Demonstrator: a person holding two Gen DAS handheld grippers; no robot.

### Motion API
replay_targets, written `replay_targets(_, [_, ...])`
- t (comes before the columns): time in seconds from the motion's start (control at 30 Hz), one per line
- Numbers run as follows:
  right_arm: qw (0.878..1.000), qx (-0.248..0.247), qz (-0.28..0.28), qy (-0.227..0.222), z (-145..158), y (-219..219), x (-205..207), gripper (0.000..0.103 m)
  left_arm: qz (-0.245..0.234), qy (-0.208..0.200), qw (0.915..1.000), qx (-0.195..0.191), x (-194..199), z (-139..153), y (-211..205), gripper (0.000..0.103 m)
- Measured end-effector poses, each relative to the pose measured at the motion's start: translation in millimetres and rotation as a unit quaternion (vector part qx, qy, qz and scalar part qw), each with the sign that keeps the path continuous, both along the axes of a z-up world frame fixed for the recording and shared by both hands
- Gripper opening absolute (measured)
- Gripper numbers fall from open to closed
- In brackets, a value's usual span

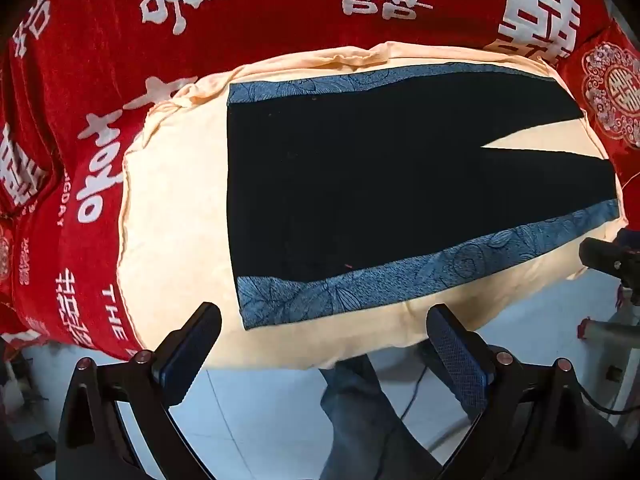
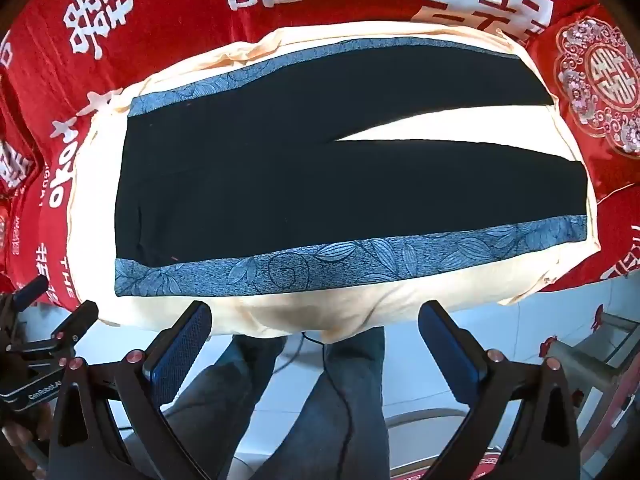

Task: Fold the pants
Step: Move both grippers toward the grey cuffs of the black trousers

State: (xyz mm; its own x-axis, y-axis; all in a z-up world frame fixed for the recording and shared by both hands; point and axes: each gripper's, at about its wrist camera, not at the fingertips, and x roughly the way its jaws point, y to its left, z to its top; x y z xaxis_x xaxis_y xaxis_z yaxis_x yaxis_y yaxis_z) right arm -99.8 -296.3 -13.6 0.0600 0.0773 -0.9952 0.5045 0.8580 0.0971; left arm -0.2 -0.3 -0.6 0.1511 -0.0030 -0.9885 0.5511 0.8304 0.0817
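Black pants [image 1: 360,176] with blue floral side stripes lie flat and spread out on a cream cloth [image 1: 176,208], waist to the left, legs splayed to the right. They also show in the right wrist view [image 2: 280,192]. My left gripper [image 1: 324,316] is open and empty, held above the near edge of the cloth by the waist corner. My right gripper [image 2: 316,312] is open and empty, above the near edge by the lower stripe [image 2: 320,264].
A red bedspread [image 1: 120,40] with white characters lies under the cream cloth [image 2: 320,312]. A red embroidered cushion [image 2: 600,80] sits at the far right. The person's legs [image 2: 344,400], a cable and a tiled floor are below. The left gripper shows at the left in the right wrist view [image 2: 44,344].
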Motion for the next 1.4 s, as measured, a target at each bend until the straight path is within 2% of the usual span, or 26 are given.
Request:
replay_targets(0.1, [1.000, -0.007, -0.001, 0.008, 4.6, -2.1, 4.1, 0.103, 0.000, -0.007, 1.0000, 0.001, -4.6, 4.9, -2.0, 0.103])
replay_targets(0.13, [1.000, -0.006, -0.003, -0.006, 8.7, -3.1, -0.8, 0.103, -0.002, -0.011, 0.9999, 0.003, -5.7, 6.6, -3.6, 0.103])
replay_targets(0.23, [1.000, -0.007, -0.002, 0.005, 9.4, -1.2, 2.9, 0.103, 0.004, 0.000, 0.9999, -0.013, 1.1, 15.8, -2.1, 0.103])
replay_targets(0.53, [1.000, -0.028, 0.012, -0.002, 15.7, 3.3, 6.0, 0.103, -0.002, 0.005, 0.9999, -0.011, 11.4, 25.9, -7.2, 0.103])
replay_targets(0.7, [0.999, -0.031, 0.016, -0.004, 18.5, 2.7, 7.3, 0.103, -0.009, -0.008, 0.9998, -0.015, 14.6, 30.7, -12.9, 0.103])
replay_targets(0.87, [1.000, -0.025, 0.006, -0.001, 16.9, -3.5, 7.5, 0.103, -0.008, 0.011, 0.9997, -0.022, 20.7, 26.3, -19.5, 0.103])
replay_targets(1.03, [1.000, -0.011, 0.002, -0.012, 17.0, -7.2, 5.3, 0.103, -0.014, 0.004, 0.9999, -0.008, 22.2, 24.8, -30.1, 0.103])
replay_targets(1.23, [0.999, 0.005, -0.015, -0.031, 19.2, -14.9, 1.5, 0.103, -0.049, 0.006, 0.9987, -0.014, 21.4, 30.0, -50.5, 0.103])
replay_targets(1.4, [0.998, 0.029, -0.030, -0.038, 15.2, -23.0, -2.1, 0.103, -0.070, -0.008, 0.9975, -0.009, 21.8, 38.1, -63.4, 0.103])
